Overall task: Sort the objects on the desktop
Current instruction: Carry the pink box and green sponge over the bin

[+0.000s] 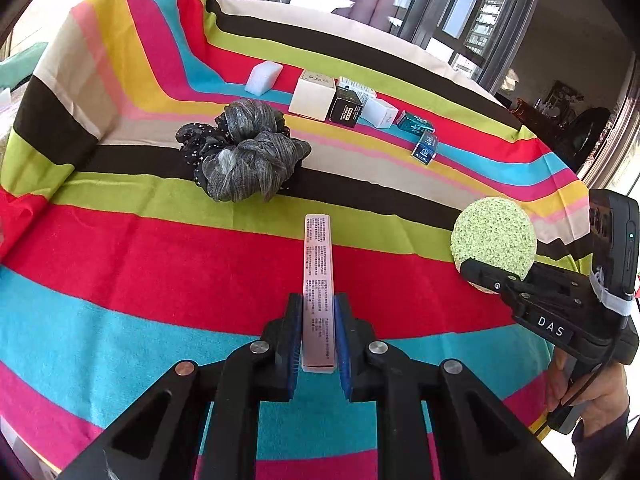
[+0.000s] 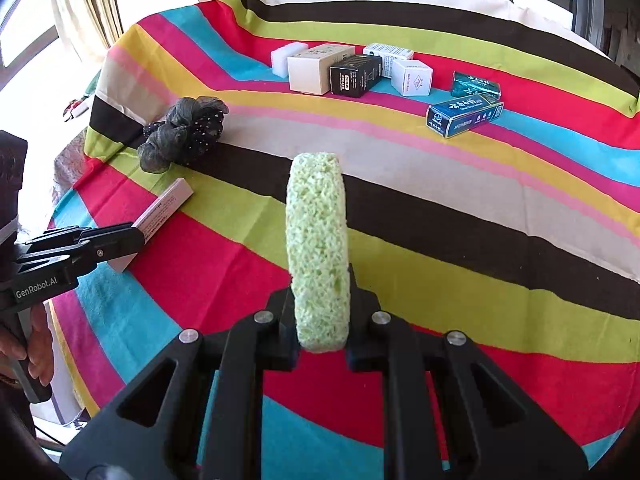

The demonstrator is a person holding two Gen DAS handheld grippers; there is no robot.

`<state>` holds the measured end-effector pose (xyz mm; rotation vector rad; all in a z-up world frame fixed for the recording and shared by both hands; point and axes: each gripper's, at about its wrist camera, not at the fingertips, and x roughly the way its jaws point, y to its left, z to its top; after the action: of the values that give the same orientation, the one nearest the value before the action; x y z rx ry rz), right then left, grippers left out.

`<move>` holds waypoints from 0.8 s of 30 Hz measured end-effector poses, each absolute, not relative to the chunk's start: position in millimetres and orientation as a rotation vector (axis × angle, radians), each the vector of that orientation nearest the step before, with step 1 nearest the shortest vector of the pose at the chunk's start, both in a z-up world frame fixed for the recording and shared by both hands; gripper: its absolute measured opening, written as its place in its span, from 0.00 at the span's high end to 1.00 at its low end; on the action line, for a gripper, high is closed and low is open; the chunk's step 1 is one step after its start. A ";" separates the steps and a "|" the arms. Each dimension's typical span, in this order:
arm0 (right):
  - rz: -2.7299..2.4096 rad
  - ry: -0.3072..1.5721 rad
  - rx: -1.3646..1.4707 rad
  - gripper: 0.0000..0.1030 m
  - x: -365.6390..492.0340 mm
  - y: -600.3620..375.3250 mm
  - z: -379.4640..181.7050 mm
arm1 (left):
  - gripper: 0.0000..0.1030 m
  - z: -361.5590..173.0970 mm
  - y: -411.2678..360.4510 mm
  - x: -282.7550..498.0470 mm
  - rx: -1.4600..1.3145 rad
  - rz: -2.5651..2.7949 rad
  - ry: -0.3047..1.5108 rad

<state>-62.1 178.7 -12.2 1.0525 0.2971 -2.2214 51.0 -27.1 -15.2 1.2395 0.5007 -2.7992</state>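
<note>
My left gripper (image 1: 318, 316) is shut on a long slim pink-silver box (image 1: 318, 276) that points forward over the striped cloth; the box also shows in the right wrist view (image 2: 166, 206). My right gripper (image 2: 320, 300) is shut on a round green sponge (image 2: 318, 248), held on edge above the cloth; the sponge also shows in the left wrist view (image 1: 494, 236). Dark grey scrunchies (image 1: 244, 152) lie in a heap beyond the slim box.
A row stands at the far side: a white foam block (image 1: 264, 76), a cream box (image 1: 312, 96), a black box (image 1: 346, 108), a white box (image 1: 382, 112) and two teal boxes (image 2: 464, 114). The striped cloth (image 1: 120, 260) drops off at the table edges.
</note>
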 end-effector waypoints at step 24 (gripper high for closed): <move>-2.108 0.412 0.943 0.83 61.4 146.5 -18.6 | 0.85 -16.8 -16.5 167.7 1.091 -2.752 0.460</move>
<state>61.4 146.5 -18.6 0.9434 0.4117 -2.1077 167.7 -16.5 -16.8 1.0912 0.4599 -2.7522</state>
